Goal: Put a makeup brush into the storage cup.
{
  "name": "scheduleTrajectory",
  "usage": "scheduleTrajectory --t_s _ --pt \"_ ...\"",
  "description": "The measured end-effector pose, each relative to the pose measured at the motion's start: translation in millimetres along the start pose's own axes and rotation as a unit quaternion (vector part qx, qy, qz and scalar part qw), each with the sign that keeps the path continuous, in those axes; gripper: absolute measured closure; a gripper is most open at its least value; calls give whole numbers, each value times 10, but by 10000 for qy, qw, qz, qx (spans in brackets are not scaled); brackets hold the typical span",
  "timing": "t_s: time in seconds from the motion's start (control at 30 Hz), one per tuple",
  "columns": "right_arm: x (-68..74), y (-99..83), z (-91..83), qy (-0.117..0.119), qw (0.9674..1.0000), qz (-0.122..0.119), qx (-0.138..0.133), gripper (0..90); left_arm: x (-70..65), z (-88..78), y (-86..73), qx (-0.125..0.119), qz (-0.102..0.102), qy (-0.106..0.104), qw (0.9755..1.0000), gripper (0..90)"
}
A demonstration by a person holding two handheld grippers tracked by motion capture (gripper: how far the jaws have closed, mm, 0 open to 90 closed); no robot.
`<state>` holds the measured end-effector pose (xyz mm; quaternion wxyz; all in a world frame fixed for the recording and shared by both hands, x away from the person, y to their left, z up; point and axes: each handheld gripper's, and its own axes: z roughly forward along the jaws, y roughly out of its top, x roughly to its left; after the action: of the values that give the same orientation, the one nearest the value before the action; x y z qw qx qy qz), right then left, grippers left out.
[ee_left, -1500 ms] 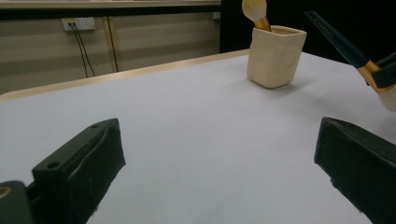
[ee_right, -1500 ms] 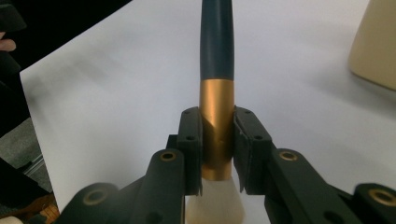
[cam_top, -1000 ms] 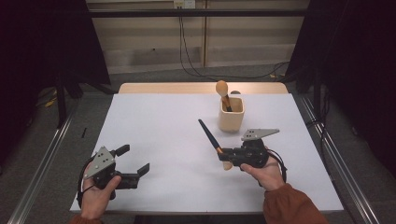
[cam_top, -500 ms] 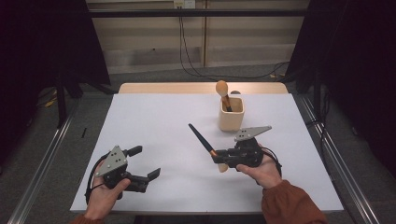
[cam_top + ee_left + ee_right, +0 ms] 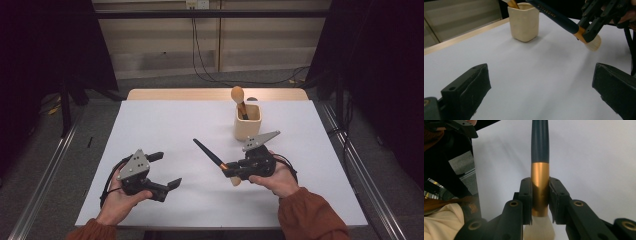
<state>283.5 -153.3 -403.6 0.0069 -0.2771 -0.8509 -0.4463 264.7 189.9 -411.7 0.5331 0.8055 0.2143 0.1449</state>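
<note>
Right gripper view: the brush (image 5: 540, 167) is being clamped at its gold ferrule by the right gripper (image 5: 540, 202), above the table (image 5: 165, 125). Since a second ago, its handle is being tilted away from the cup (image 5: 247, 121), while the wide-open, empty left gripper (image 5: 167, 170) is being brought closer, suggesting a handover.

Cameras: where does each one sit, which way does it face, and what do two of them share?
High view: above the person's side, looking forward and down on the white table; forearms, both hands show.
Left gripper view: rides the open left claw, looking across the table at the cream ceramic cup.
Right gripper view: rides the right claw, shut on the dark-handled, gold-banded makeup brush.
Shared: left gripper and high views both show that brush, the cup and the right claw.
</note>
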Motion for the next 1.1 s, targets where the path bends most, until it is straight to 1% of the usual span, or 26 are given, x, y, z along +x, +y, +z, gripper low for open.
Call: scheduleTrajectory --t_s 0.03,0.1,0.17,0.2,0.3,0.33,0.4,0.43,0.47,0.5,0.53,0.57,0.6,0.63,0.67,0.73,0.8,0.9,0.97,1.0,1.03,1.07,1.1 --pt "6 8 9 29 10000 -24 31 750 -6 10 7 28 36 -27 10000 19" --pt "15 19 22 56 9999 -86 101 749 -19 35 26 112 39 -170 9998 19" --pt "25 30 33 123 9996 -151 197 750 -27 45 38 160 70 -241 9996 21" --pt "30 34 39 150 9994 -176 256 749 -28 49 42 203 114 -233 9995 23" --pt "37 32 64 220 9985 -240 435 749 -33 58 42 279 129 -276 9991 24" --pt "38 29 74 225 9984 -256 457 749 -32 58 46 328 152 -294 9989 26" --pt "45 30 91 250 9979 -286 531 749 -35 56 58 338 166 -330 9987 24" --pt "50 34 96 263 9975 -310 570 750 -37 52 71 335 200 -344 9986 24" --pt "57 39 100 270 9972 -340 615 749 -34 45 88 362 290 -335 9984 24" --pt "67 45 106 287 9968 -364 644 749 -35 43 103 377 318 -302 9983 23" --pt "75 54 110 304 9962 -421 700 749 -28 40 114 421 329 -321 9981 31" --pt "81 60 112 329 9957 -435 746 749 -24 44 123 450 288 -366 9979 30" --pt "86 66 118 375 9951 -453 800 750 -19 51 133 492 323 -386 9975 28" --pt "90 71 127 406 9937 -541 892 750 -17 54 141 531 351 -410 9971 30" --pt "98 76 133 401 9932 -534 955 750 -15 61 146 562 348 -435 9969 29" --pt "98 82 153 445 9917 -621 1031 750 -10 69 158 634 328 -486 9963 32" --pt "99 88 169 488 9902 -667 1127 750 7 81 178 788 301 -591 9947 47" --pt "106 102 206 521 9877 -751 1268 749 25 86 210 907 312 -633 9934 52" --pt "114 114 222 554 9863 -795 1336 749 29 88 235 924 267 -671 9931 57" --pt "118 122 230 545 9858 -816 1365 750 35 89 257 972 275 -706 9924 52" --pt "118 137 239 580 9842 -866 1428 750 38 91 267 996 254 -752 9919 56" --pt "121 145 245 587 9835 -877 1472 750 44 98 277 1030 235 -767 9914 53" --pt "127 155 254 604 9823 -879 1540 750 49 106 296 1127 233 -741 9906 52"
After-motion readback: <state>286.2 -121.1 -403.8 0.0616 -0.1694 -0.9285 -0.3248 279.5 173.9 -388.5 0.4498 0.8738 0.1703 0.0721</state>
